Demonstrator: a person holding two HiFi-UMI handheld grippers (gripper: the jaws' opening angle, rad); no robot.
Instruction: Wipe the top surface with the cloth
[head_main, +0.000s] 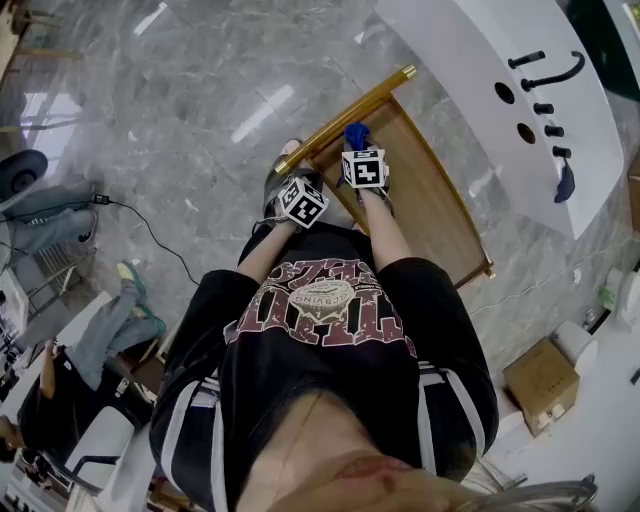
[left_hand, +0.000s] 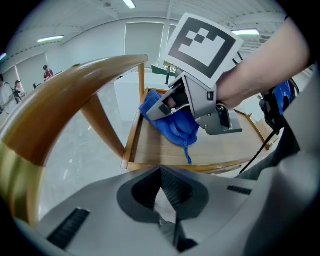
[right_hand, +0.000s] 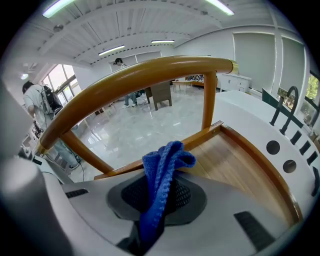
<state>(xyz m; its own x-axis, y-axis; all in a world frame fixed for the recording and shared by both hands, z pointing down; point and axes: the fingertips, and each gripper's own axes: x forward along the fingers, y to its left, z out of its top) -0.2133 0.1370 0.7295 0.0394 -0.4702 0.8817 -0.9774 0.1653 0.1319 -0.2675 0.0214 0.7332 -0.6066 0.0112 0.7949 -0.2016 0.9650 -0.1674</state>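
The wooden top surface is a tray with raised rims and a round wooden handle bar at its far end. My right gripper hovers over the tray near the bar, shut on a blue cloth. The right gripper view shows that cloth sticking up from the jaws above the tray. My left gripper is just left of the tray's corner, shut with nothing in it. In the left gripper view the cloth hangs from the right gripper down to the wood.
A white counter with a black tap and holes stands right of the tray. A cardboard box lies on the marble floor at lower right. People sit at the left, with a black cable on the floor.
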